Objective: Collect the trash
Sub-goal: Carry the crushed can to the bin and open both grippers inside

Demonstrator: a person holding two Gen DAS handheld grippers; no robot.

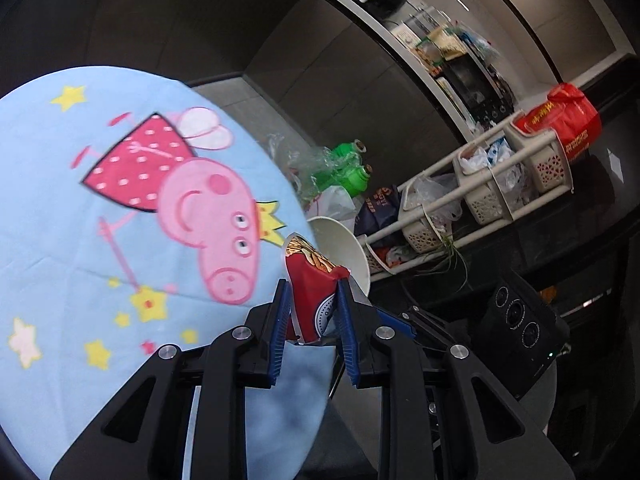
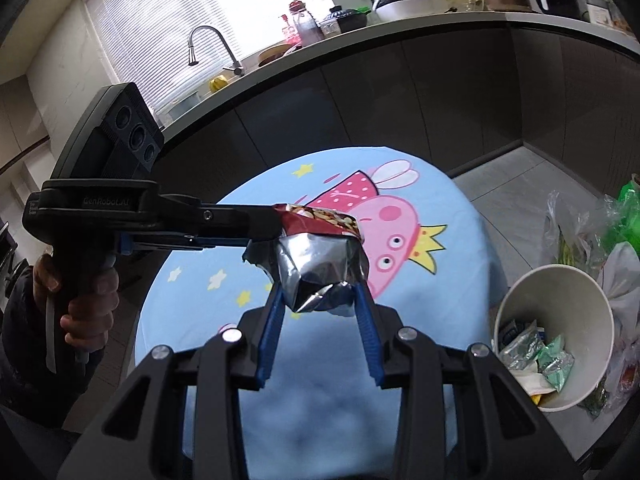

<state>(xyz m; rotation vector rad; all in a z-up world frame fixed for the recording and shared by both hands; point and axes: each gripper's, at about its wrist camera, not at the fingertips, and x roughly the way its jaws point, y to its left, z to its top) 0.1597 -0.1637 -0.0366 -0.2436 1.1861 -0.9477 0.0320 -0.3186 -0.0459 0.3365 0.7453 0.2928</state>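
Centrally, a round table (image 2: 440, 264) under a blue cartoon cloth fills both views, and to its right on the floor stands a white paper bucket (image 2: 516, 312) already holding a few wrappers, with loose bags and green bottles (image 1: 348, 164) heaped just beyond it. Above the cloth a red snack bag (image 2: 320, 256) hangs clamped at one end by the left gripper (image 1: 314, 304) while the right gripper (image 2: 320, 300) pinches its crumpled silver end; by appearances collection is part done, with this bag not yet in the bucket.

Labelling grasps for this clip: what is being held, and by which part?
The left gripper pinches the red snack bag near its torn end; the right gripper closes around its silver side.
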